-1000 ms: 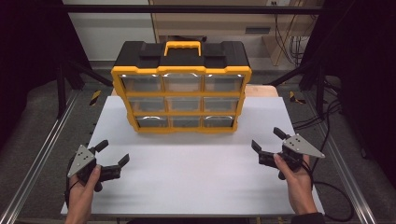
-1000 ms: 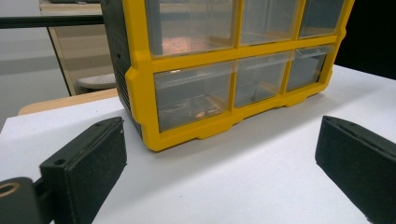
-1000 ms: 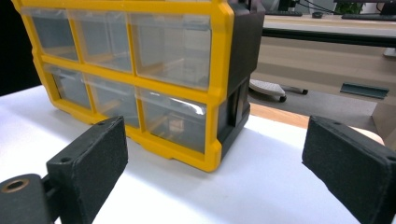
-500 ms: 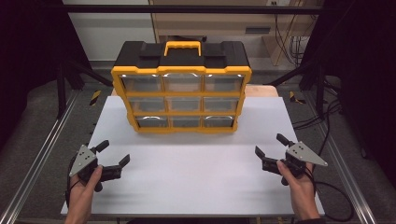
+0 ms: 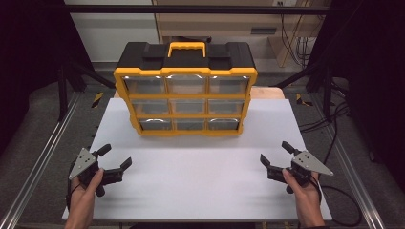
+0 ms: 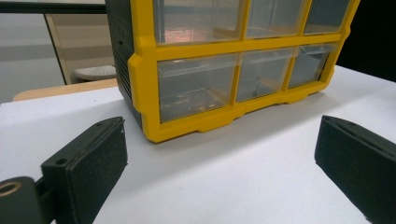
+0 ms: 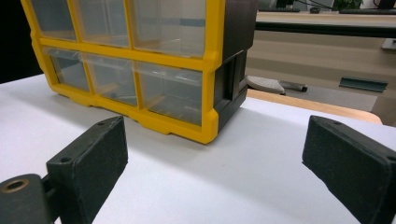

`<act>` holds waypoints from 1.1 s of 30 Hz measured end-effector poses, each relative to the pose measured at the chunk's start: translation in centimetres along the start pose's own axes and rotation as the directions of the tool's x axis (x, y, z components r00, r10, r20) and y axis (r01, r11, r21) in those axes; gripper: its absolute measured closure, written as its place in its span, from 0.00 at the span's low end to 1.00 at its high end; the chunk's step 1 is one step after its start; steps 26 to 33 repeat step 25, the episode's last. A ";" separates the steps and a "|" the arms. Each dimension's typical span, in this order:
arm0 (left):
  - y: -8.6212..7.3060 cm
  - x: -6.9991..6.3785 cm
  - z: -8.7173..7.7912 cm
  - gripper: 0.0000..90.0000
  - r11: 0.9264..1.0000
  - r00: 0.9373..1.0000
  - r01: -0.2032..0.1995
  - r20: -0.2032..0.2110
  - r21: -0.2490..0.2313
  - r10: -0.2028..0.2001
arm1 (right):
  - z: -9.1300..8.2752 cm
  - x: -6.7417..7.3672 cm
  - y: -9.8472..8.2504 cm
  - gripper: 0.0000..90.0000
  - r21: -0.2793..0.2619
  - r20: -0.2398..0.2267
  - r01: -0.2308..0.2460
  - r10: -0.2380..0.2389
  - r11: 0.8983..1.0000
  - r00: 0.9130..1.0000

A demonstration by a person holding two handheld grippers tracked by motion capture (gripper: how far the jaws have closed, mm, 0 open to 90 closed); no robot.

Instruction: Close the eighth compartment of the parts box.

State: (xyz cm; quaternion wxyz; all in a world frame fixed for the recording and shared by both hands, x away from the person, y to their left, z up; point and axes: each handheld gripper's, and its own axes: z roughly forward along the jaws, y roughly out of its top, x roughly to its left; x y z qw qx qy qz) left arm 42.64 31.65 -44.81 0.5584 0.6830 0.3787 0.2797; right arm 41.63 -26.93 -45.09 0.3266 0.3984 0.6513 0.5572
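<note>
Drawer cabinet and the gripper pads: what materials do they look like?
Drawer cabinet: looks like moulded plastic, a glossy yellow frame on a matte black shell; the drawers are clear plastic, see-through with glare. Left gripper and right gripper pads: matte black with a grainy face, probably rubber or foam.

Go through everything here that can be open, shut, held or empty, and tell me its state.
Drawer organizer: upright on the table, all nine clear drawers pushed in.
Carry handle: folded down on top.
Left hand-held gripper: open, holding nothing.
Right hand-held gripper: open, holding nothing.
</note>
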 end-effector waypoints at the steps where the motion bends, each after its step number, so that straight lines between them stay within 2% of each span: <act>1: 0.0 0.0 0.0 0.03 1.000 1.000 -0.001 0.000 0.000 0.001 | 0.0 0.0 -0.1 0.08 0.001 -0.002 0.000 0.000 1.000 1.000; 5: 0.0 -0.1 0.0 0.03 1.000 1.000 0.016 0.014 -0.008 -0.016 | 0.1 0.2 -0.5 0.08 0.002 -0.011 0.000 0.000 1.000 1.000; 16: -0.2 -0.4 0.2 0.03 1.000 1.000 -0.015 0.006 -0.016 0.015 | 0.8 0.9 -1.4 0.08 0.009 -0.057 -0.005 0.006 1.000 0.998; 20: -0.2 -0.7 0.4 0.03 1.000 1.000 -0.012 0.017 -0.027 0.013 | 1.2 1.3 -1.6 0.07 0.012 -0.077 -0.002 0.003 1.000 0.997; 23: -0.2 -1.0 0.5 0.03 0.999 0.999 -0.027 0.028 -0.038 0.028 | 1.5 1.7 -1.5 0.07 0.007 -0.093 -0.001 0.001 1.000 0.996; 25: -0.1 -1.2 0.6 0.02 0.998 0.998 -0.042 0.035 -0.046 0.044 | 1.7 1.9 -1.5 0.07 0.003 -0.097 0.001 -0.001 1.000 0.995; 33: -0.1 -1.2 0.6 0.02 0.998 0.998 -0.042 0.035 -0.046 0.044 | 1.7 1.9 -1.5 0.07 0.003 -0.097 0.001 -0.001 1.000 0.995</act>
